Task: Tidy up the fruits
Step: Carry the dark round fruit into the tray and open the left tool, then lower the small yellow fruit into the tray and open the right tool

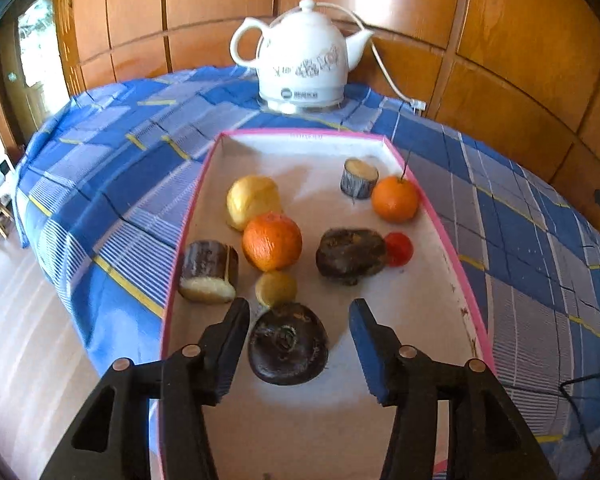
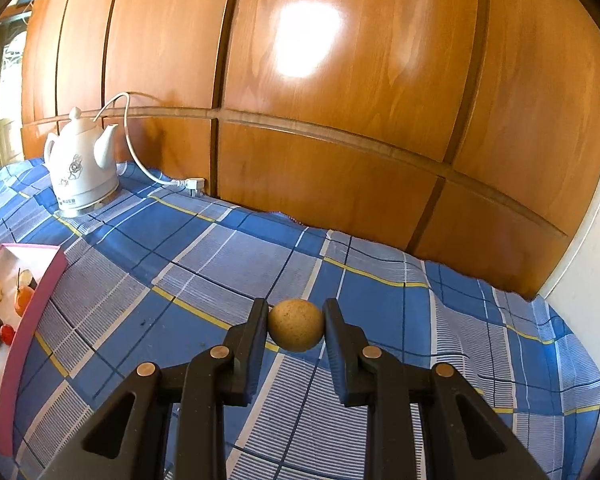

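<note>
While the right gripper (image 2: 296, 320) clenches a small, round, speckled tan fruit (image 2: 296, 330) between its fingertips above the blue checked cloth (image 2: 380, 300), the pink-rimmed tray (image 2: 32, 308) lies far to its left. Only the left wrist view shows the left gripper (image 1: 300, 320), jaws spread, straddling a dark brown fruit (image 1: 287, 344) in the tray, with oranges (image 1: 272, 242) and a white kettle (image 1: 304, 60) ahead.

Left wrist camera sits close above the near end of the pink-rimmed tray (image 1: 440, 216), looking down its length toward the white kettle (image 1: 300, 68) and wood-panelled wall (image 1: 520, 60). Right wrist camera sits low over the blue plaid cloth (image 2: 220, 264) right of the tray, facing the same wall. Shared: kettle (image 2: 80, 168), tray edge (image 2: 32, 308), cloth (image 1: 112, 184), wall (image 2: 340, 80).
</note>
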Motion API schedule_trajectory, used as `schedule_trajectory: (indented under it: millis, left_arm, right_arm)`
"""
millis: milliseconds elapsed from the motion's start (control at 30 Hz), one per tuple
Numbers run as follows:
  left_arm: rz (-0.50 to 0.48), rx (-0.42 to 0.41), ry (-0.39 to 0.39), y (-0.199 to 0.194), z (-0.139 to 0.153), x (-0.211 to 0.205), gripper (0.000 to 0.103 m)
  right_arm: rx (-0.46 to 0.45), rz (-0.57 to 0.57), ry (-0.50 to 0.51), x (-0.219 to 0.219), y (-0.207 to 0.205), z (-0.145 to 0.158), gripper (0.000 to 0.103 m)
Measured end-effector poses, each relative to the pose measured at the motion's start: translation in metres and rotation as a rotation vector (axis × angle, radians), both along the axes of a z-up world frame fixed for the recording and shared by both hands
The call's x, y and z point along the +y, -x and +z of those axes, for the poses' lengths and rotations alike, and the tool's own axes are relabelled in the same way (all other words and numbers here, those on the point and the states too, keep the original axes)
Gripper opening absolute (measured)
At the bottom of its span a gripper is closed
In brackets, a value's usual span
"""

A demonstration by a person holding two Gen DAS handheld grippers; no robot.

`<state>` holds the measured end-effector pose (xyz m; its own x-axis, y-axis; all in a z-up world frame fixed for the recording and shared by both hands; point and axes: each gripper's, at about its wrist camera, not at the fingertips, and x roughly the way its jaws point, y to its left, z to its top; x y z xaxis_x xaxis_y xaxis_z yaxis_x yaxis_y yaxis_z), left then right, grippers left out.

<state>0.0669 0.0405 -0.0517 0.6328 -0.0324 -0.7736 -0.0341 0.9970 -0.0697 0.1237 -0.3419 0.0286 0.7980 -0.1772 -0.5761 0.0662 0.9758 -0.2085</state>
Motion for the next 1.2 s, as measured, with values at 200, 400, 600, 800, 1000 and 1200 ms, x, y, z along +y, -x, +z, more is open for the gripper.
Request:
schedule_trajectory:
  millis: [200,400,600,800,1000,1200]
  left_arm:
    - [0.007,-0.05,-0.03,0.008,0.02,-0.007,0.053]
    - [0.001,-0.08,-0.031,0.015,0.034,-0.009,0.053]
    - [-0.005,-0.11,-0.037,0.022,0.043,-0.01,0.055]
    - [-0.002,-0.125,-0.033,0.026,0.046,-0.006,0.055]
    - [0.018,-0.137,-0.019,0.03,0.05,0.004,0.059]
    - [0.043,-0.153,-0.018,0.035,0.054,0.014,0.063]
  right_arm:
    - [0.014,0.011,-0.005,0.002,-0.001,-0.003,0.028]
    - [0.039,0.061,-0.028,0.009,-0.002,-0.008,0.028]
    - [0.126,0.203,-0.081,0.03,-0.003,-0.025,0.028]
    - [0.22,0.37,-0.054,0.076,0.008,-0.042,0.028]
    - [0.278,0.499,-0.086,0.128,0.027,-0.047,0.028]
    - [0.275,0.633,-0.151,0.189,0.046,-0.039,0.028]
